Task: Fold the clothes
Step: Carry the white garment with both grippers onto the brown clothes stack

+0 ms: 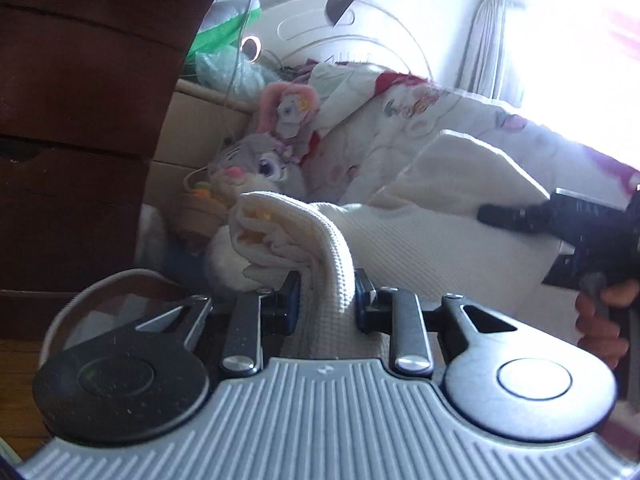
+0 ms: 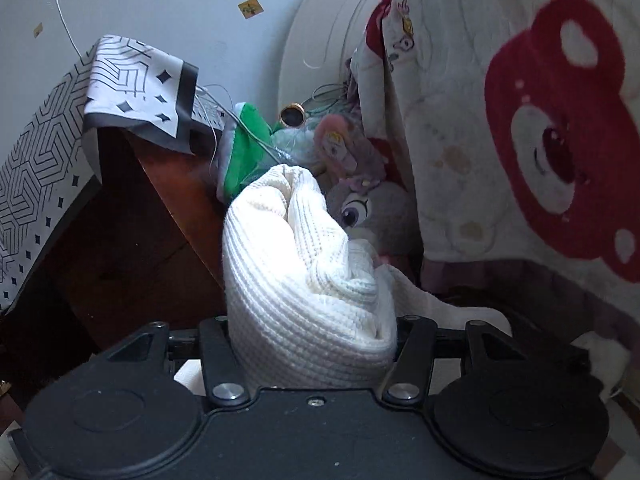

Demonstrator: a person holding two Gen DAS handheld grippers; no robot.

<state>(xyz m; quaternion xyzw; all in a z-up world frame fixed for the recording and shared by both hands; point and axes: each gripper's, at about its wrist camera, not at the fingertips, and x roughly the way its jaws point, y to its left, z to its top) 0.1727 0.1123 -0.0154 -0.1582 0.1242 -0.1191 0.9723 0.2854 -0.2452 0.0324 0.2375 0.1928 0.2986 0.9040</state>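
The left gripper (image 1: 327,300) is clamped on a bunched fold of the white knit garment (image 1: 420,240). The right gripper (image 2: 316,344) is also clamped on the garment, beside a grey plush rabbit (image 2: 368,208).

Grey rabbit plush (image 1: 256,164) beside dark wooden dresser (image 1: 80,120), perhaps touching.

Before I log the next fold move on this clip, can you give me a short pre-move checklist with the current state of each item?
1. Left gripper shut on the white knit garment: ok.
2. Right gripper shut on the same garment: ok, a thick bunch fills it.
3. Garment spread flat for folding: not ok, bunched in both views.
4. Folding surface under the garment: cannot tell.
5. Clearance from the grey bunny plush: cannot tell; it sits close behind the cloth.
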